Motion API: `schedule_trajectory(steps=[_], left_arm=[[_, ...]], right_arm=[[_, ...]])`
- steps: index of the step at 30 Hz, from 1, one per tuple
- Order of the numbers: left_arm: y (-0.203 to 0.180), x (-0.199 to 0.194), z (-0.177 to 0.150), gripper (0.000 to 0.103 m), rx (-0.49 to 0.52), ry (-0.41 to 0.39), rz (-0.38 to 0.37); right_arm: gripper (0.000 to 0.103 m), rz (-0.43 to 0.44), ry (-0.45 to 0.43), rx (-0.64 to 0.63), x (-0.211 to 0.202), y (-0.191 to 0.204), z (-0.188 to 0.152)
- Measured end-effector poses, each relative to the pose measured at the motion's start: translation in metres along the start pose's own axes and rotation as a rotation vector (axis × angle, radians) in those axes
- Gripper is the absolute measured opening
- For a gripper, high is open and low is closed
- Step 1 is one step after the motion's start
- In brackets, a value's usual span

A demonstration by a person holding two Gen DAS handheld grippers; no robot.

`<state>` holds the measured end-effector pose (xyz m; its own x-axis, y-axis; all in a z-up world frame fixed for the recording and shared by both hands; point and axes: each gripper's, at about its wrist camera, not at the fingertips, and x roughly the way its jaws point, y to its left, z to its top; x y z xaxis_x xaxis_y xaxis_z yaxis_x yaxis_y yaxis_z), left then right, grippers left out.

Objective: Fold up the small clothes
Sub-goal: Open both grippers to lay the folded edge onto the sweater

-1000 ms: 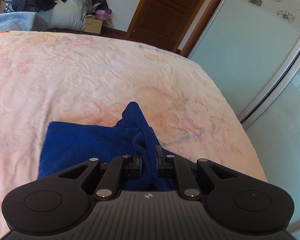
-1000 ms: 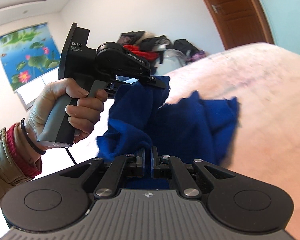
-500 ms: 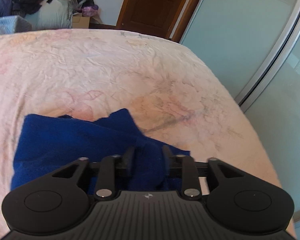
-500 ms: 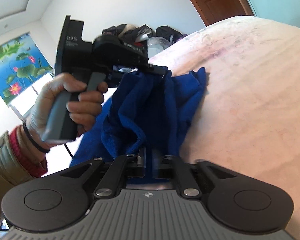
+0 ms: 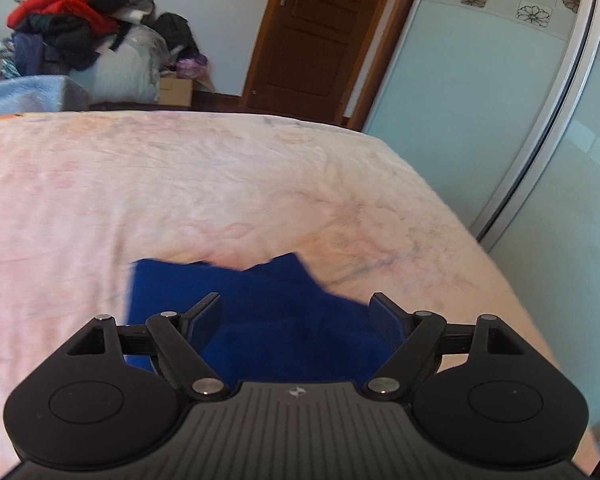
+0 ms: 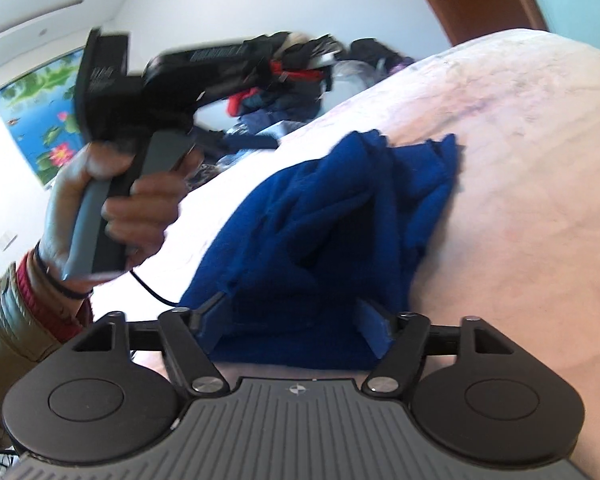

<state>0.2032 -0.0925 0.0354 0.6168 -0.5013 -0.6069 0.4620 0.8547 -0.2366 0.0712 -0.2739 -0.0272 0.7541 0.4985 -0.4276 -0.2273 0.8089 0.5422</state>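
A dark blue garment (image 5: 268, 308) lies bunched and partly folded on the pink floral bedspread (image 5: 180, 184). My left gripper (image 5: 296, 308) is open, its fingers spread wide just above the near edge of the cloth, holding nothing. In the right wrist view the same blue garment (image 6: 332, 232) lies in rumpled folds on the bed. My right gripper (image 6: 296, 316) is open too, its fingers spread on either side of the cloth's near edge. The left gripper's black body (image 6: 148, 92) and the hand holding it show raised at the left, blurred.
The bed's right edge (image 5: 512, 300) runs beside sliding wardrobe doors (image 5: 540, 140). A brown door (image 5: 312, 32) and a pile of clothes and bags (image 5: 80, 32) stand beyond the bed's far end. A lotus picture (image 6: 40, 120) hangs on the wall.
Both grippers were shut on the blue garment, holding it up. They lowered it, opened and let go. The cloth now lies on the bed and the left gripper has pulled up and away.
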Motion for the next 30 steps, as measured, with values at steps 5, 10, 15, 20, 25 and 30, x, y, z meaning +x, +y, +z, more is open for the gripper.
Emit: schedule_trajectory(steps=[5,10,15,20,25,30], left_arm=[[0.019,-0.045,-0.046,0.082,0.197,-0.063,0.099],[0.019,-0.073,-0.101,0.083,0.337,-0.072,0.095],[0.005,-0.079,-0.147,0.094,0.497,-0.084,0.141],[-0.004,-0.064,-0.163,0.094,0.591,-0.103,0.26],[0.005,-0.065,-0.155,0.094,0.501,-0.125,0.292],[0.018,-0.063,-0.154,0.094,0.45,-0.081,0.262]], right_arm=[[0.084,0.074,-0.028,0.076,-0.013,-0.012,0.007],[0.085,0.093,-0.014,0.128,0.006,-0.012,0.016],[0.077,-0.027,0.052,-0.015,0.043,0.019,0.022],[0.019,-0.073,0.09,0.052,0.059,0.01,0.028],[0.014,0.134,-0.007,0.379,0.018,-0.034,0.036],[0.014,0.04,0.085,0.336,0.004,-0.044,0.021]])
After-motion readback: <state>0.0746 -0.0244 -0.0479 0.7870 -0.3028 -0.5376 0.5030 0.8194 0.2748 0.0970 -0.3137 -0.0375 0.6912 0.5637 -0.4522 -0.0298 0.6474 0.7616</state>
